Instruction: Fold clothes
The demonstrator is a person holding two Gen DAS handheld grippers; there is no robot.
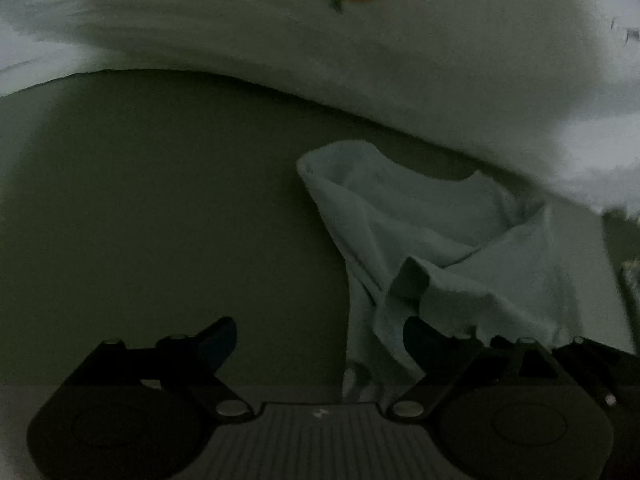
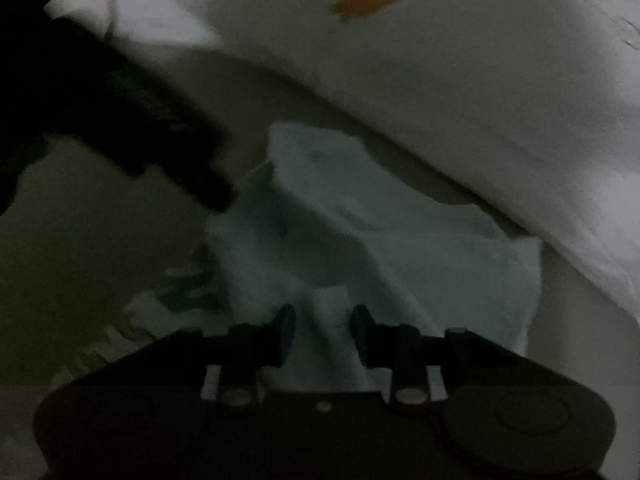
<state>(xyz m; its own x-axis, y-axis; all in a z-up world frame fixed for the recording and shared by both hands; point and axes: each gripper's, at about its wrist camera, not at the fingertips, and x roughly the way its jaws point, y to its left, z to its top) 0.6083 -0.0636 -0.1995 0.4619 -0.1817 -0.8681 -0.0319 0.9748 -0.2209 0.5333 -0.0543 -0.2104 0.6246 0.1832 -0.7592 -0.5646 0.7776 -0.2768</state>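
Left wrist view, dim: left claw (image 1: 320,344) spread wide, nothing pinched; crumpled pale blue cloth garment (image 1: 448,240) on olive surface (image 1: 140,200), draped over right finger. White carrot-print fabric (image 1: 360,60) blurred behind.

Right wrist view, blurred: right claw (image 2: 322,332) narrow, clamped on garment fold (image 2: 332,320). Dark shape (image 2: 120,112) upper left unidentifiable.

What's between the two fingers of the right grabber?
A bunched fold of the pale blue cloth runs up between the right gripper's fingers, which pinch it. The right wrist view shows this, though dimly.
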